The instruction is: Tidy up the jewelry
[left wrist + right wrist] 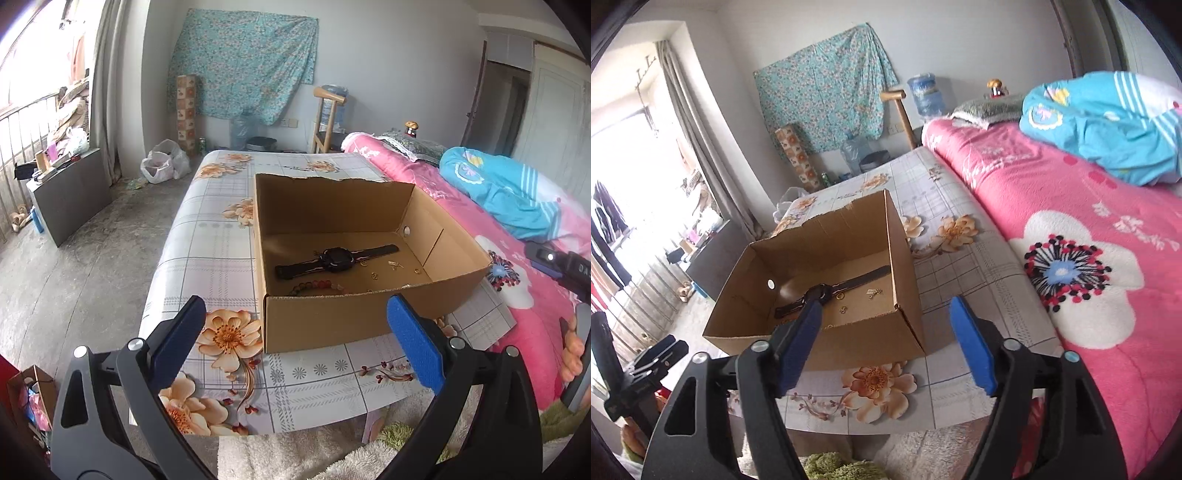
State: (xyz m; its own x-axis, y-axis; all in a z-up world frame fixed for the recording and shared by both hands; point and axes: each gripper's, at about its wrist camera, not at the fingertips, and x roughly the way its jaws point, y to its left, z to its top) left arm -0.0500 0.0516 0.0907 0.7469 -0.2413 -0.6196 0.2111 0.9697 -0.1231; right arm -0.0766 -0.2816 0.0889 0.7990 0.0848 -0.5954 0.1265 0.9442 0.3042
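Observation:
An open cardboard box (pixel 332 325) stands on the floral table (pixel 207 236). Inside lie a black watch (pixel 334 260), a reddish bead bracelet (pixel 317 286) and several small gold rings and earrings (pixel 395 266). My left gripper (pixel 295 341) is open and empty, in front of the box's near wall. In the right wrist view the box (pixel 908 280) sits left of centre with the watch (pixel 827 291) and gold pieces (pixel 873 292) inside. My right gripper (pixel 886 343) is open and empty, just before the box's near corner.
A bed with a pink flowered blanket (pixel 1071 229) and blue bedding (pixel 509 188) runs along the table's right side. A fluffy white rug (pixel 295 454) lies under the table's near edge. The right gripper's body (pixel 565 273) shows at the right edge of the left wrist view.

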